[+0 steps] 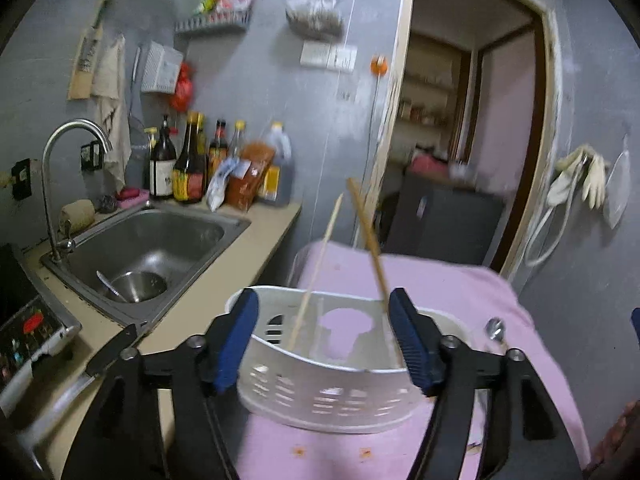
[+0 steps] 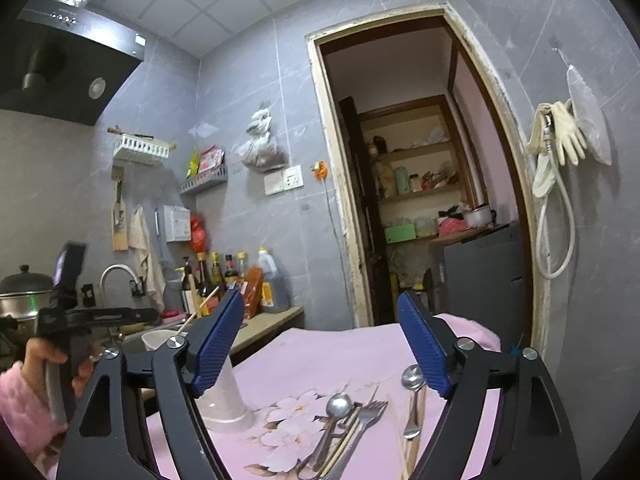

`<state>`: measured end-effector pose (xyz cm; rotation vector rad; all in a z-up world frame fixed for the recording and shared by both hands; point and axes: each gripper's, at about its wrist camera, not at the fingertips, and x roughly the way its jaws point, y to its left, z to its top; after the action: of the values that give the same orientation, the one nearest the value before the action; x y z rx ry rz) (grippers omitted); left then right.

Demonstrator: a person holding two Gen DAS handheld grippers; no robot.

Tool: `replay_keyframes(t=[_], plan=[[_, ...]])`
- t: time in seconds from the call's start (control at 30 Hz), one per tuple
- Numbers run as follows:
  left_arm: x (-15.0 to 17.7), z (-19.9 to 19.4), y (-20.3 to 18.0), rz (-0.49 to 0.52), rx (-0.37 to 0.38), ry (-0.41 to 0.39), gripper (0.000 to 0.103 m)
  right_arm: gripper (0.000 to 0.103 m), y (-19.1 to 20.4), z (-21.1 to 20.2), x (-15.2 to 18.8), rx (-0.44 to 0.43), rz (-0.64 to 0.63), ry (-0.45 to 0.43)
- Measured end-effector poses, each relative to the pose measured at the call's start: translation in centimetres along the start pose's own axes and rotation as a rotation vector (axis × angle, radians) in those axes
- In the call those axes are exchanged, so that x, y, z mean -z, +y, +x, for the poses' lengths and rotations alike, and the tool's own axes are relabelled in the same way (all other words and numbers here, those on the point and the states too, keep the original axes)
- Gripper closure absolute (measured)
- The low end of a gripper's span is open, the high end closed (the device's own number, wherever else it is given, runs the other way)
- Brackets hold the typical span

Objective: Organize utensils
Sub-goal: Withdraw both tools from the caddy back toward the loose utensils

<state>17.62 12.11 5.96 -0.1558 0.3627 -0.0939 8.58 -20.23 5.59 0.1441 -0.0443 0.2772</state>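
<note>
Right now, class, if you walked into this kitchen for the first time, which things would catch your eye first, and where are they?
Likely the white basket on the pink cloth, framed by the left gripper with its jaws open, two chopsticks leaning out of it. Next, the loose pile of spoons and a fork on the floral cloth below the open right gripper. Left of the basket sits the steel sink.

Left gripper [image 1: 324,340] fingers spread wide; right gripper [image 2: 320,344] fingers spread wide, empty.
</note>
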Motion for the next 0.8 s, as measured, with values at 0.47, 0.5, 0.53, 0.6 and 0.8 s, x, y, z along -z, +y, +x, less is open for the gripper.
replay_keyframes(t=[0.47, 0.5, 0.53, 0.6, 0.8], plan=[[0.4, -6.6, -8.0, 0.072, 0.123, -0.270, 0.002, 0.000, -1.3, -3.1, -1.8, 0.101, -0.087, -0.071], [0.6, -6.8, -8.8, 0.084, 0.139, -0.274, 0.002, 0.000, -1.5, -3.4, -1.9, 0.110, -0.092, -0.073], [0.7, -6.8, -9.2, 0.093, 0.151, -0.271, 0.002, 0.000, -1.7, -3.4, -2.0, 0.113, -0.095, -0.073], [1.1, -6.6, -10.5, 0.113, 0.184, -0.245, 0.002, 0.000, -2.2, -3.6, -2.1, 0.130, -0.109, -0.067], [2.2, -4.7, -13.0, 0.156, 0.224, -0.181, 0.002, 0.000, -4.0, -3.2, -2.0, 0.171, -0.163, -0.023]])
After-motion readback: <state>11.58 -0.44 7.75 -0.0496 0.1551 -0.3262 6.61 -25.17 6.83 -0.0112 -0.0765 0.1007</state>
